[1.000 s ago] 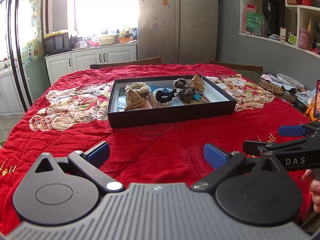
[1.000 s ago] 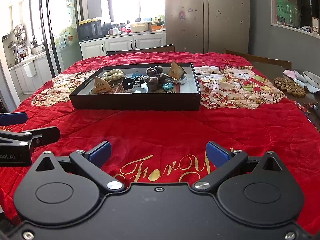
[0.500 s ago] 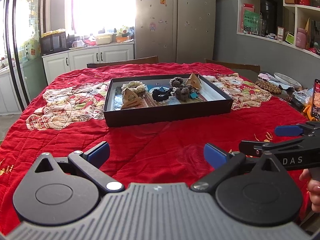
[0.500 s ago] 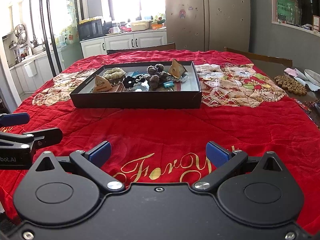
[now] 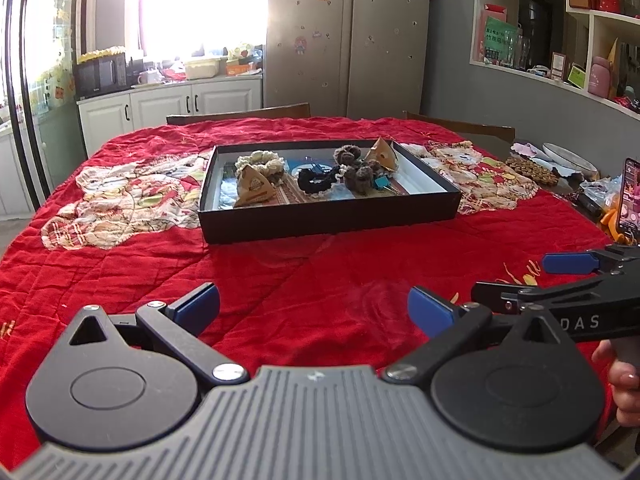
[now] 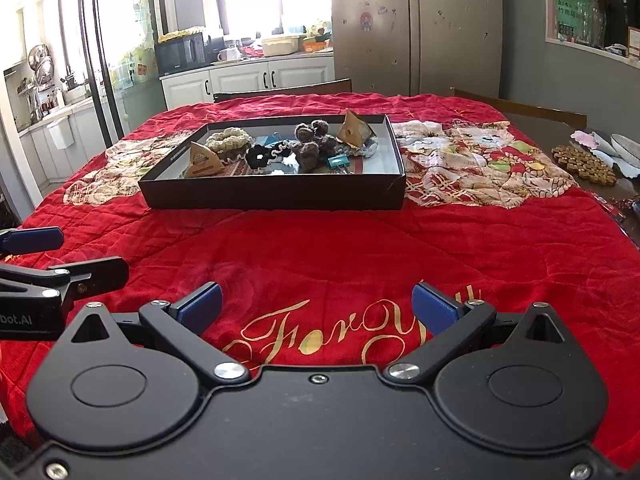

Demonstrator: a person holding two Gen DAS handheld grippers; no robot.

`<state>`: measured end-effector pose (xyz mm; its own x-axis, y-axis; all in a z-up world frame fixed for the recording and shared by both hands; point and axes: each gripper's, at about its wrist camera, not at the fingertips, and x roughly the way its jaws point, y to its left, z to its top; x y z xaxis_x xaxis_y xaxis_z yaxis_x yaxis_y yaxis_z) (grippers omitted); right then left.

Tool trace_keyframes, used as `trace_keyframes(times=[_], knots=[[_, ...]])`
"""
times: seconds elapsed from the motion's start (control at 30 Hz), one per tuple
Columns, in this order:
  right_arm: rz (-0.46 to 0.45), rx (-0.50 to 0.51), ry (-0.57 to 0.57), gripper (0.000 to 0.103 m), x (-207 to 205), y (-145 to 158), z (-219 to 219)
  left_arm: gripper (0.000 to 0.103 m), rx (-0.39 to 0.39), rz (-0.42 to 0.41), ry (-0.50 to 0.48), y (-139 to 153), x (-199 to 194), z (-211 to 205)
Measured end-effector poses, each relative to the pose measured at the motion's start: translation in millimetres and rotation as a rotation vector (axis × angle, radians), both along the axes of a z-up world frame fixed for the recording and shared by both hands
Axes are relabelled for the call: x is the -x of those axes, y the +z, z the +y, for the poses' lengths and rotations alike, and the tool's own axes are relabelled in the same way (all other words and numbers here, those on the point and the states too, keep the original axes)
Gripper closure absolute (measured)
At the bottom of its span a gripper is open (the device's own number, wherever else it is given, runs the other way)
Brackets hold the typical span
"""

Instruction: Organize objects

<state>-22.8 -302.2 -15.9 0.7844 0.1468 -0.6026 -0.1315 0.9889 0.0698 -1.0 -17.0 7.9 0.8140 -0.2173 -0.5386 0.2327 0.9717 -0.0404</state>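
Note:
A shallow black tray (image 5: 328, 220) (image 6: 276, 196) sits mid-table on a red quilt. Inside lie a cream scrunchie (image 5: 260, 162) (image 6: 228, 138), a black scrunchie (image 5: 316, 179) (image 6: 262, 156), brown fuzzy scrunchies (image 5: 356, 168) (image 6: 312, 144), two tan triangular packets (image 5: 252, 188) (image 6: 202, 160), and a teal binder clip (image 5: 382, 183) (image 6: 339, 161). My left gripper (image 5: 314, 306) hovers open over the quilt, well short of the tray. My right gripper (image 6: 318, 306) is open too, beside it, holding nothing. Each gripper shows at the edge of the other's view.
A phone (image 5: 630, 200) stands at the table's right edge, with a beaded mat (image 6: 584, 162) and a plate (image 5: 570, 158) behind it. Two chair backs (image 5: 240, 114) stand at the far side. A hand (image 5: 622, 384) holds the right gripper's handle. Bare quilt lies between grippers and tray.
Both grippers have drifted slightly back and the views have shifted a little; the tray looks marginally farther in the left wrist view. Both stay open and nothing was grasped.

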Motion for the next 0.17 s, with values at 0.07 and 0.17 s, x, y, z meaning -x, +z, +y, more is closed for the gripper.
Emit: trace_keyframes(times=[0.07, 0.17], knots=[[0.005, 0.002, 0.0, 0.002, -1.5, -2.1, 0.3, 0.0, 0.018, -0.004, -0.005, -0.8, 0.0, 1.5], [0.013, 0.006, -0.004, 0.002, -3.5, -5.8, 0.2, 0.0, 0.031, 0.005, 0.0, -3.3, -4.2, 4.3]])
